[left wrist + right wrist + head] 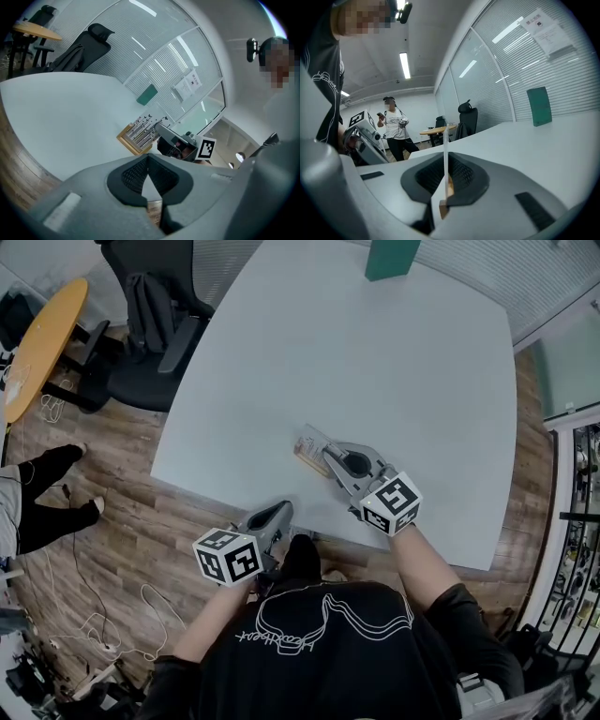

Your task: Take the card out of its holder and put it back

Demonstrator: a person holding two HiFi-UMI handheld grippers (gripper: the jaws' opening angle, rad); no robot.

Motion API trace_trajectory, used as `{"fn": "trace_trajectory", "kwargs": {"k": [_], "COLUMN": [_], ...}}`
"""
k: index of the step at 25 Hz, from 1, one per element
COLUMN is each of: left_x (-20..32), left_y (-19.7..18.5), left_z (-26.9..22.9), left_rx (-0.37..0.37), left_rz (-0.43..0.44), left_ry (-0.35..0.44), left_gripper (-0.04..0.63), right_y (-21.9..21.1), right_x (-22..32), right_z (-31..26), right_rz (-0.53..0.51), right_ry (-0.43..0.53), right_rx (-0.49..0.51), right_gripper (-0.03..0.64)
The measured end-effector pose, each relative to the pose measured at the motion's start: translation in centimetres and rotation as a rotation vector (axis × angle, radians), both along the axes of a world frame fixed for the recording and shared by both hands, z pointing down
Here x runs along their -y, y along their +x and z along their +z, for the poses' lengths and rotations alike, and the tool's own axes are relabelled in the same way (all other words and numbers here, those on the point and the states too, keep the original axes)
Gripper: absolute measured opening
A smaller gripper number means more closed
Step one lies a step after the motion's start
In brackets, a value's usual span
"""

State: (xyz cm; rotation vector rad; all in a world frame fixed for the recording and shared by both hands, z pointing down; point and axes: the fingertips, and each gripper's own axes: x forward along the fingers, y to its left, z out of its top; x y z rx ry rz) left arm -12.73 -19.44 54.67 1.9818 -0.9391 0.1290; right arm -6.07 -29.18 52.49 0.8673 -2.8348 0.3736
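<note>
Between the pads of the right tongs (444, 180) stands the thin white card with black line print (143, 129), edge-on and clamped. A strip of its tan wooden holder (443, 208) shows just below the pads. Card and holder rest on the pale grey desk (375, 381), straight ahead of those tongs. The left tongs (148, 157) are closed on nothing, apart from the holder and nearer the desk edge. The grip for taking the card out looks made, the pull not yet begun. Next, the left tongs probably need to pin the holder while the right draws the card along its slot, or the 2 may slide together.
</note>
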Motion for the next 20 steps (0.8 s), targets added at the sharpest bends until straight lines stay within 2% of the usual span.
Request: {"fn": "trace_trajectory", "kwargs": {"k": [10,13,16,20], "left_x": [-2.5,-3.3,-4.0,-4.8], "left_y": [0.5,0.6,0.8,1.0], "left_z": [-0.5,-0.7,-1.5,-2.7], "left_rx": [-0.022,-0.026,-0.016,0.017], "left_rz": [-0.031,-0.037,-0.036,-0.034], "left_ry": [-0.002,0.004,0.030,0.087], "left_gripper": [0.012,0.012,0.012,0.012], "right_y": [0.5,0.9,1.4,2.2], "right_x": [-0.9,-1.4,-2.4,-4.0], "right_z": [-2.9,-4.5,-6.4,-7.8], "right_rz": [-0.002,0.009,0.012,0.034], "right_ry": [0.088,0.141,0.201,0.175], "right_rx": [-0.035,-0.040,-0.035,0.017], "right_gripper": [0.025,0.024,0.025,0.023]}}
